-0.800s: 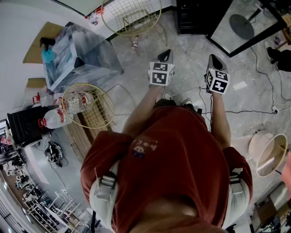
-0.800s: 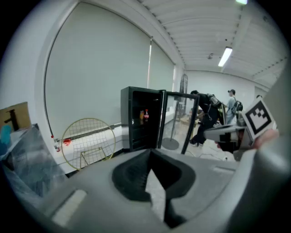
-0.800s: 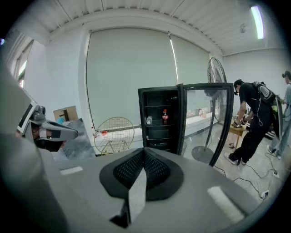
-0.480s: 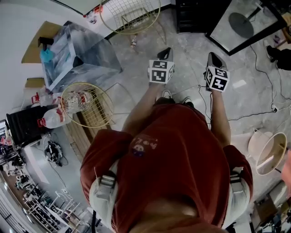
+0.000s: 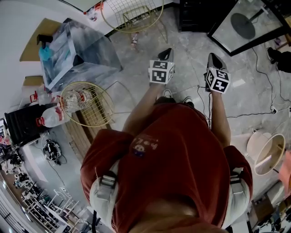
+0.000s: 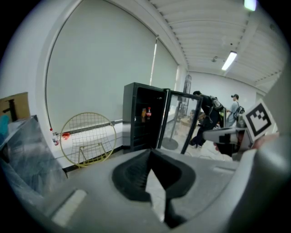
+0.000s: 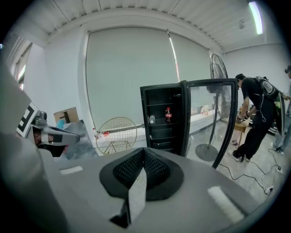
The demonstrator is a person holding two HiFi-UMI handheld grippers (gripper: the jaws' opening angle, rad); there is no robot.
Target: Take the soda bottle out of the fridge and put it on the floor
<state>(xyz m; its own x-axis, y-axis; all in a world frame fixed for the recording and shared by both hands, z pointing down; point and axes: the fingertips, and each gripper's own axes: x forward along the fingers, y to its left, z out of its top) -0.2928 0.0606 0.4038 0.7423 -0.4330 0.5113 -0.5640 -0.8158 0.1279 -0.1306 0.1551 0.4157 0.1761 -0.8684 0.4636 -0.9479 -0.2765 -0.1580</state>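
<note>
The soda bottle [image 7: 168, 114], dark with a red label, stands on an upper shelf of the black fridge [image 7: 163, 118], whose glass door [image 7: 213, 120] hangs open to the right. In the left gripper view the soda bottle [image 6: 148, 113] shows small and far inside the fridge [image 6: 141, 116]. My left gripper [image 5: 166, 53] and right gripper [image 5: 215, 60] are held side by side over the marble floor, well short of the fridge [image 5: 195, 13]. The left gripper [image 6: 150, 152] and right gripper [image 7: 143, 150] are both shut with nothing in them.
A round wire chair [image 5: 132, 13] stands left of the fridge, another [image 5: 87, 103] beside a plastic-covered block [image 5: 77, 50]. Water jugs [image 5: 50, 119] sit at the left. Cables [image 5: 254, 111] cross the floor on the right. A person [image 7: 257, 113] bends behind the door near a standing fan [image 7: 213, 91].
The head view has drifted slightly. Both grippers keep their places side by side and stay shut.
</note>
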